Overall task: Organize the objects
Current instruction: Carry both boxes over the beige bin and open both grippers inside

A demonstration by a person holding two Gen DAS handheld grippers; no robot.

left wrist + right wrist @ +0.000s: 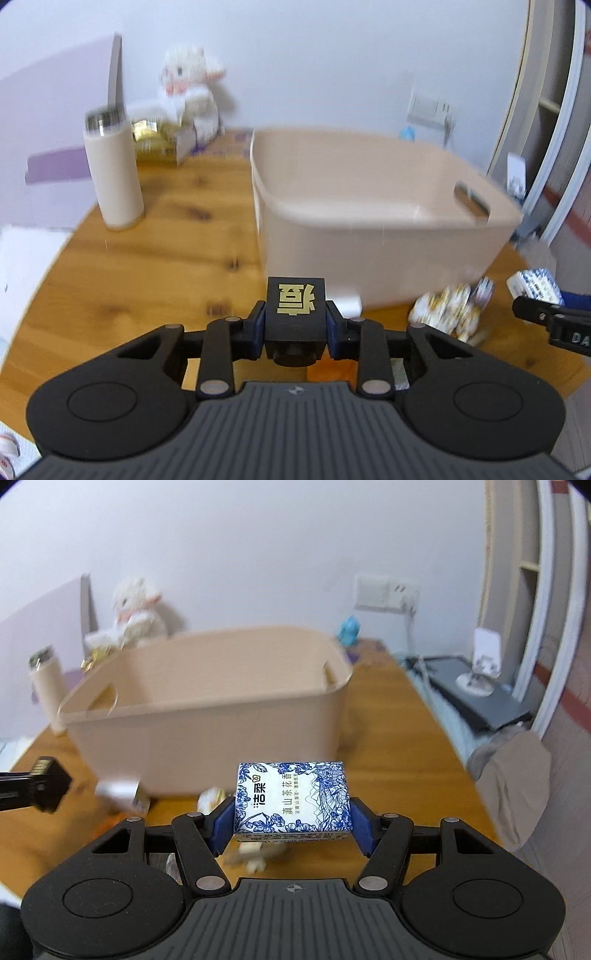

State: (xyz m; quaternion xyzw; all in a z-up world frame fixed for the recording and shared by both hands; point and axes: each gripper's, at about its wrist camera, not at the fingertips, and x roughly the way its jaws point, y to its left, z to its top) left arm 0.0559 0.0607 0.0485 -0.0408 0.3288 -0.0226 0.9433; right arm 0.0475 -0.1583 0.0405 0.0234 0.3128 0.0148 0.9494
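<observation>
A matte black cube (296,308) with a gold character is clamped in the left gripper (295,325). A blue-floral tissue pack (292,799) is pinched by the right gripper (293,823), near a smooth beige plastic tub (207,716) on the wooden table (399,746).

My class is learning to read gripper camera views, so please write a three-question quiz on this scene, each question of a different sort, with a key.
1. True or false: the left gripper is shut on a black cube with a gold character.
2. Multiple choice: the right gripper holds
A. a white plush toy
B. a blue-and-white floral tissue pack
C. a cream tumbler
3. Fill in: the large beige plastic tub stands on the wooden ____.

Key:
1. True
2. B
3. table
</observation>
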